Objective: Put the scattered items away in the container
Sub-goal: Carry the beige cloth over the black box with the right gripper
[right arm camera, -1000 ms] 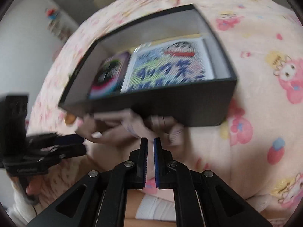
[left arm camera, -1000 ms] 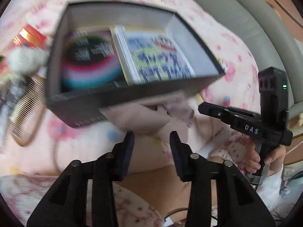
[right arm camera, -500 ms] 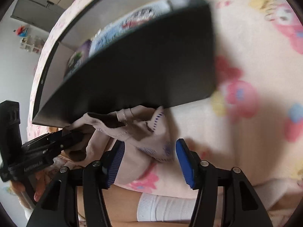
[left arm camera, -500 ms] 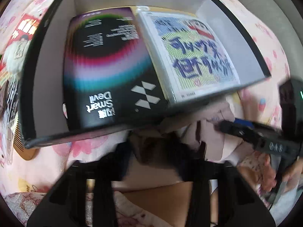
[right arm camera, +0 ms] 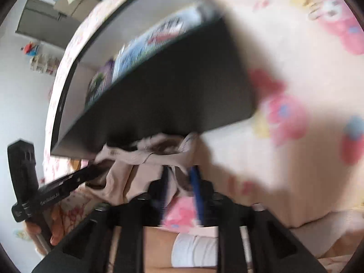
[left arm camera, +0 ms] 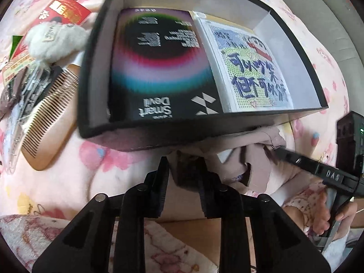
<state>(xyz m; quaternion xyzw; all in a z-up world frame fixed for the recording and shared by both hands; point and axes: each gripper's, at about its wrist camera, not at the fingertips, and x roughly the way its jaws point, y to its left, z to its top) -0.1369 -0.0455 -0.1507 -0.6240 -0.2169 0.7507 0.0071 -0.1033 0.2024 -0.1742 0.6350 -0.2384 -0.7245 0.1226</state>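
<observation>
left tool [left arm camera: 183,170] with its fingers narrowed onto a fold of beige cloth [left arm camera: 257,157], which fills the gap between them; the cloth lies bunched on the bed [left arm camera: 75,173] against the near outer wall of the black box [left arm camera: 145,134]. right tool [right arm camera: 179,182], blurred, with blue-lined fingers either side of another fold of the same cloth [right arm camera: 145,159]; whether they press it or merely flank it cannot be told. in the left wrist view the right tool [left arm camera: 276,150] enters from the right, its tip touching the cloth, its handle gripped in a hand [left arm camera: 327,213]. the box sits on the bed with its near wall just beyond both tools; inside, flat on its floor, a dark carton [left arm camera: 159,68] with coloured rings lies at the left and a white-framed cartoon picture [left arm camera: 252,68] at the right, the two touching side by side. outside the box, towards the bed's left side, lie a wooden comb [left arm camera: 50,116], a white fluffy toy [left arm camera: 54,38], a red packet [left arm camera: 66,11] and a clear packet [left arm camera: 25,95] of dark small items, the comb just beside the box's left wall. the cloth is outside the box, not in it.
</observation>
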